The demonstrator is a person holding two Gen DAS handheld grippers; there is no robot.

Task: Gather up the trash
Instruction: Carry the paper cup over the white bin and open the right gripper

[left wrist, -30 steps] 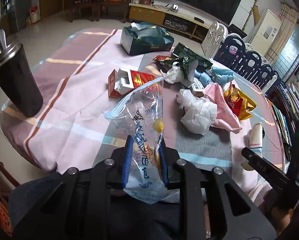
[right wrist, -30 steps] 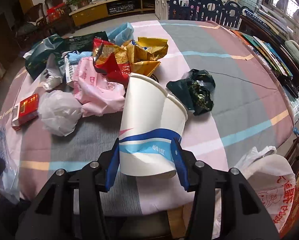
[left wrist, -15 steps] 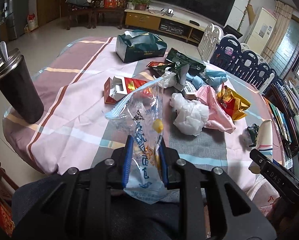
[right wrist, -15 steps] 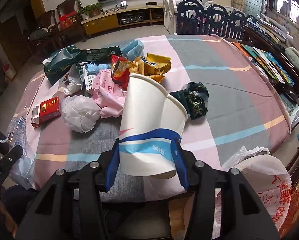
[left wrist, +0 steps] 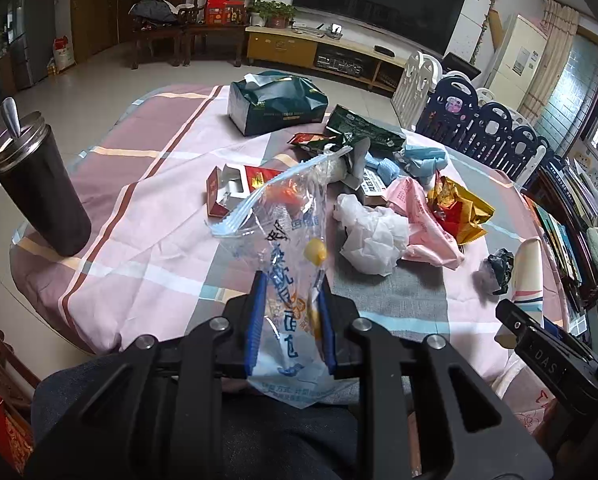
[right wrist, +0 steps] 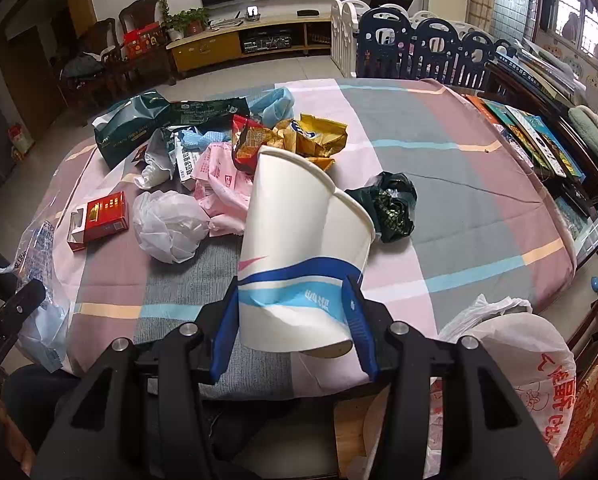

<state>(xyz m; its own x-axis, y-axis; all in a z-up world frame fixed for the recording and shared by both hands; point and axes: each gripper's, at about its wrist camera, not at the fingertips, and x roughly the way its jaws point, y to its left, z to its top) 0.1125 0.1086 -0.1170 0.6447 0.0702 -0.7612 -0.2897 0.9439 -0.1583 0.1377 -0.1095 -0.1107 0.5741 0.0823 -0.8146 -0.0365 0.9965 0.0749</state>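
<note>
My left gripper [left wrist: 290, 280] is shut on a clear zip-top plastic bag [left wrist: 283, 232] with blue print, held upright over the table's near edge. Between the blue pads of my right gripper [right wrist: 295, 284], which is shut on them, stand two crushed white paper cups [right wrist: 299, 236] with a blue band, tilted to the right. The cups [left wrist: 529, 268] and the right gripper also show at the right edge of the left wrist view. On the table lie a red carton [right wrist: 99, 216], a white crumpled bag [right wrist: 171, 224], a pink wrapper [right wrist: 219, 180], gold snack bags [right wrist: 315, 136] and a dark green wad [right wrist: 391, 204].
A striped pink and grey cloth covers the round table [right wrist: 479, 200]. A dark tumbler [left wrist: 39, 196] stands at its left edge and a green tissue pack [left wrist: 275, 104] at the far side. A white printed plastic bag [right wrist: 519, 360] hangs below the table's near right edge.
The right gripper with the cups has risen and drawn back a little, so more of the table shows. The left gripper keeps its grip on the bag, almost unmoved.
</note>
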